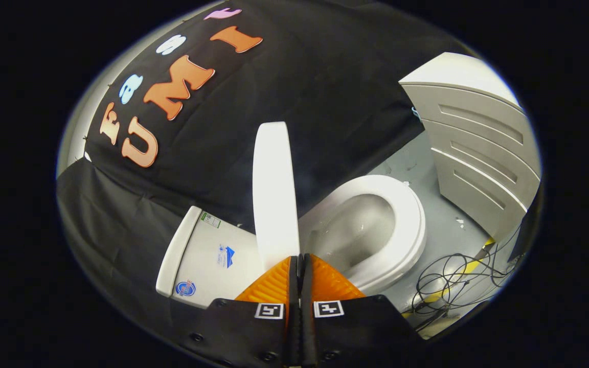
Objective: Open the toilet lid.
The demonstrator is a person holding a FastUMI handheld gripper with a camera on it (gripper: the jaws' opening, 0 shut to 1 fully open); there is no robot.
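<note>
The orange ribbed gripper (299, 259), fingers pressed together and empty, sits beside the raised white plastic toilet lid (274, 194).

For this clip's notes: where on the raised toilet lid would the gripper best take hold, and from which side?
Grip the lid by its thin free edge, coming from the bowl side: it stands upright, edge-on just beyond the gripper, whose orange fingers are pressed together; the tank blocks the other side.
</note>
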